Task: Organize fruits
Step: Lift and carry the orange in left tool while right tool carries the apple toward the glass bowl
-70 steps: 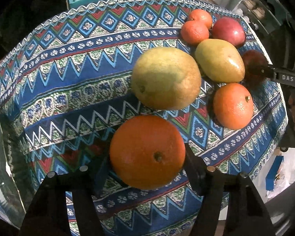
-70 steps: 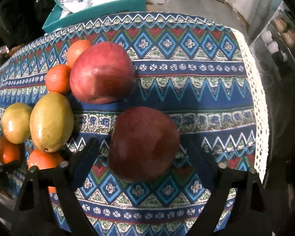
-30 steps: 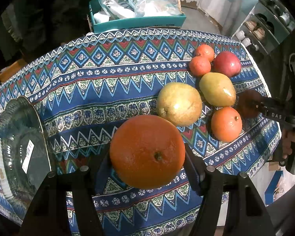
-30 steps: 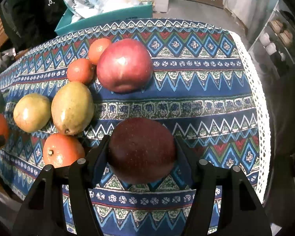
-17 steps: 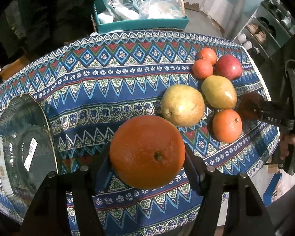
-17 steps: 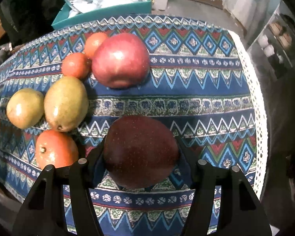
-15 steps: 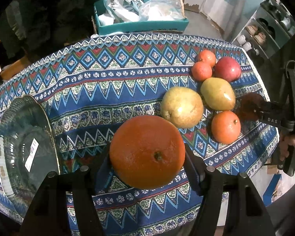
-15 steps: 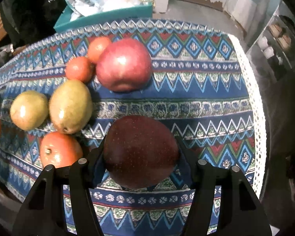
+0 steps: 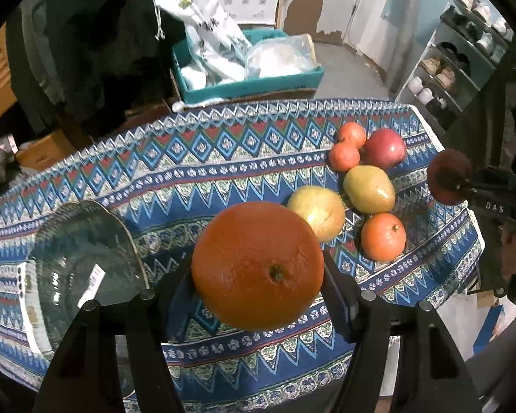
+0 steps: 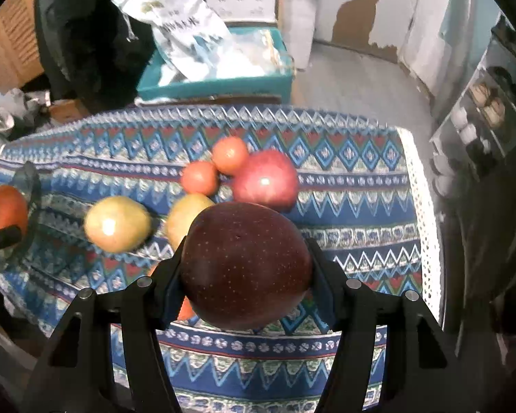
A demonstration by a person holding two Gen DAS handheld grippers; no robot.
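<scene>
Now higher above tablecloth point(image 9: 223, 168), left gripper point(image 9: 258, 289) clamping orange point(image 9: 256, 265), right gripper point(image 10: 246, 284) clamping dark apple point(image 10: 246, 263)

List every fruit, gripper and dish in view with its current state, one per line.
Left gripper: shut on the large orange.
Large orange: held clear of the patterned tablecloth.
Right gripper: shut on the dark red apple.
Dark red apple: held above the cloth.
Clear glass bowl: upright, empty, label stuck on.
Lighter red apple: resting on the cloth, touching a small tangerine.
</scene>
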